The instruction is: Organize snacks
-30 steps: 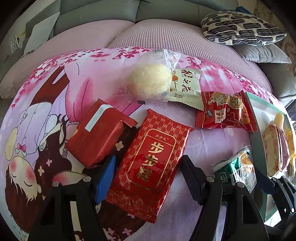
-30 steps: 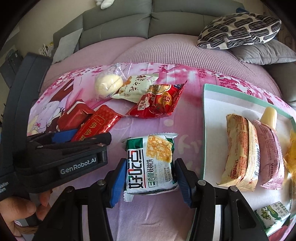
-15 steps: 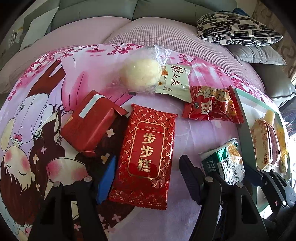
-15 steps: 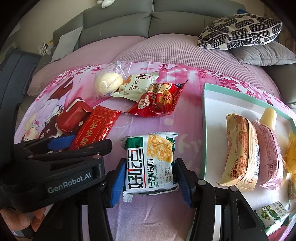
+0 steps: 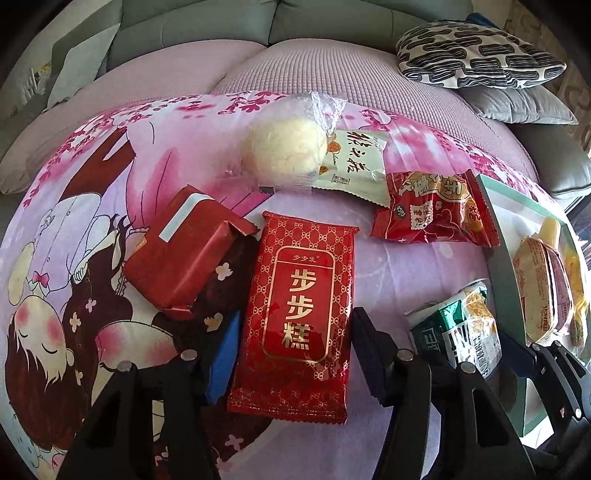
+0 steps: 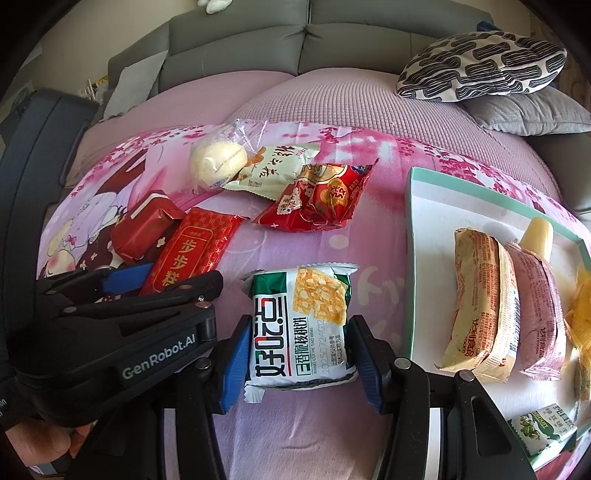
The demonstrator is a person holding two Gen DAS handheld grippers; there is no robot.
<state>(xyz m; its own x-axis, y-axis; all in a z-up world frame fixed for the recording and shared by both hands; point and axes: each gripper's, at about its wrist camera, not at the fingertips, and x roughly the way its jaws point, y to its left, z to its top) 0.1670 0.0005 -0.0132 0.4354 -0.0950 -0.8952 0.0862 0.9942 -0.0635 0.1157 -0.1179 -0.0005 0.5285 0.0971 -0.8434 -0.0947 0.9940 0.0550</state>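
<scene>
While I hold both tools steady over the pink printed blanket (image 5: pixel 399 266), my left gripper (image 5: pixel 291 354) straddles the long red packet (image 5: pixel 301 302). Its jaws have just been closing and now stand narrow around the near end of that packet; the blue pad (image 5: pixel 225 354) sits at the packet's left edge, the dark one right beside its other edge, and I cannot tell whether they press yet. My right gripper (image 6: pixel 295 354) is clamped on the green and white biscuit pack (image 6: pixel 301 325), both pads against its sides, the pack lying on the blanket just left of the tray (image 6: pixel 421 229). A hand (image 6: pixel 33 439) shows at the lower left of the right view, under the left tool.

Just left of the red packet lies a red foil block (image 5: pixel 184 254), tilted. On the tray, along the blanket's right edge, sit a yellow wrapped cake (image 6: pixel 480 306), a pink one (image 6: pixel 535 314) touching it, a pale stick (image 6: pixel 537 230) behind them and a small green packet (image 6: pixel 543 428) at the near corner.

Farther off, a red crinkled bag (image 5: pixel 432 210) lies near the tray's far left corner, a cream packet (image 5: pixel 354 166) overlapping it, and a round bun in clear wrap (image 5: pixel 288 147) rests on that. Beyond, a patterned cushion (image 5: pixel 480 55) rests on the grey sofa (image 5: pixel 332 22).
</scene>
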